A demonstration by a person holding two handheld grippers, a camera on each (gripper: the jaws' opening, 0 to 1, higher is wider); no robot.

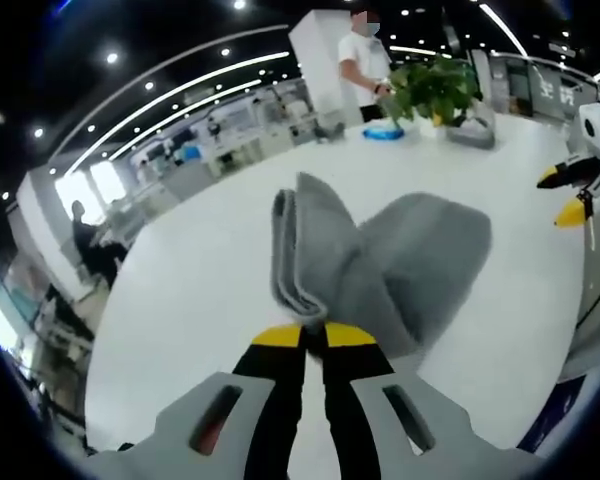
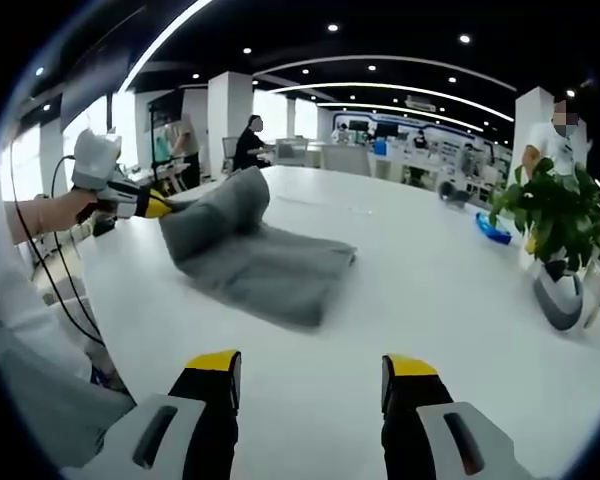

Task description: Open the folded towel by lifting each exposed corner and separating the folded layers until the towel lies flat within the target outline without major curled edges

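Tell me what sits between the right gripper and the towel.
Nothing: in the right gripper view, bare white table separates the open right gripper from the grey towel.

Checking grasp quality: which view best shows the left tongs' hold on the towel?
Left gripper view: the left tongs are shut on the gray towel's folded edge, layers visible. Right gripper view shows them from afar, lifting a corner; contact is hidden.

Potted plant (image 2: 555,215) and blue dish (image 2: 493,229) on white table (image 2: 420,290).
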